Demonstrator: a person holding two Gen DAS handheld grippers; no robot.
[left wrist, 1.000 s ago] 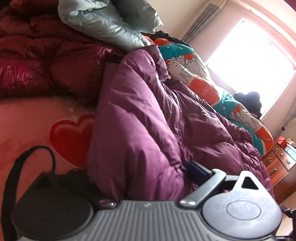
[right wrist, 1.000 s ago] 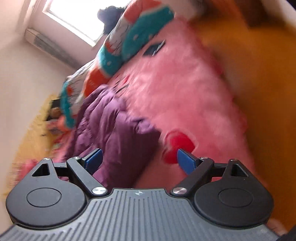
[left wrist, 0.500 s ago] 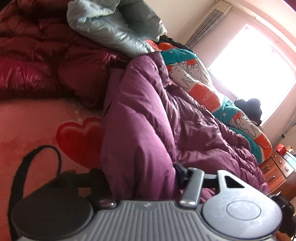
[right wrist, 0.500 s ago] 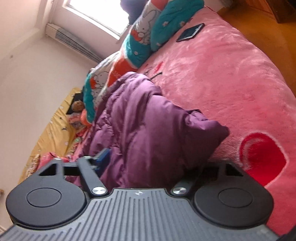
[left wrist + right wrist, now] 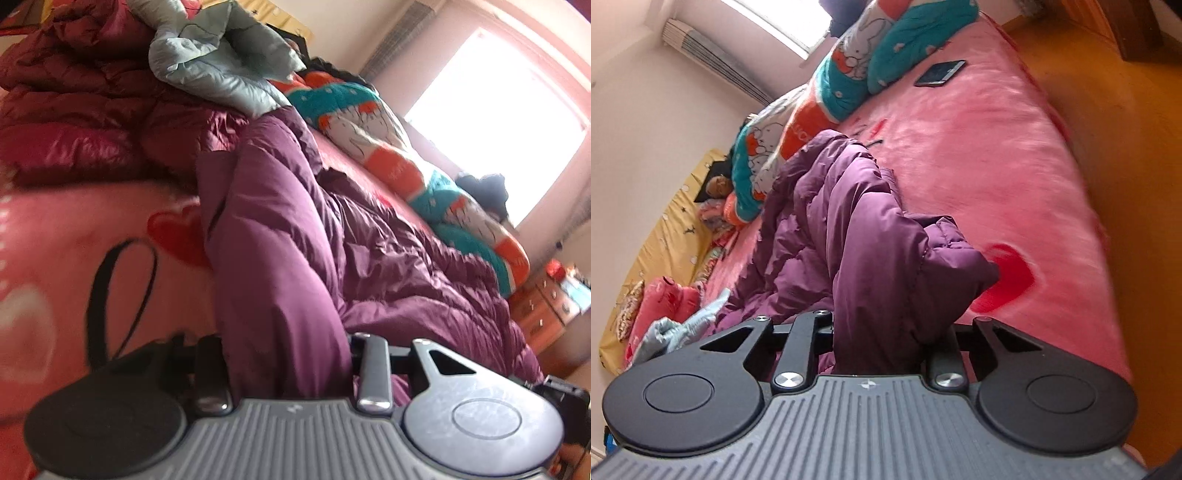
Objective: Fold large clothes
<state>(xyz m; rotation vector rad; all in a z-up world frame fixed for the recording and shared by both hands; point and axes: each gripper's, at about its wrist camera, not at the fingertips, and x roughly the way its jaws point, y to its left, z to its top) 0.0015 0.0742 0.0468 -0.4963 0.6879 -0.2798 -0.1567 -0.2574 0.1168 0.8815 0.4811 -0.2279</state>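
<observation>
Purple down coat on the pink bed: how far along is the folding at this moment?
Done: nothing folded yet; the purple down coat lies rumpled along the pink bed. In hand: the left gripper and right gripper are each closing on a bunched edge of it. Left: the folds themselves, plus the maroon jacket and pale blue jacket piled behind.

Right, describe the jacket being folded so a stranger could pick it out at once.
Start at the pink blanket with red hearts covering the bed. The purple down jacket lies along its middle, and both the left gripper and the right gripper are closing on bunched folds of it. Its neighbours are dark red and pale grey-blue; only this one is purple.
</observation>
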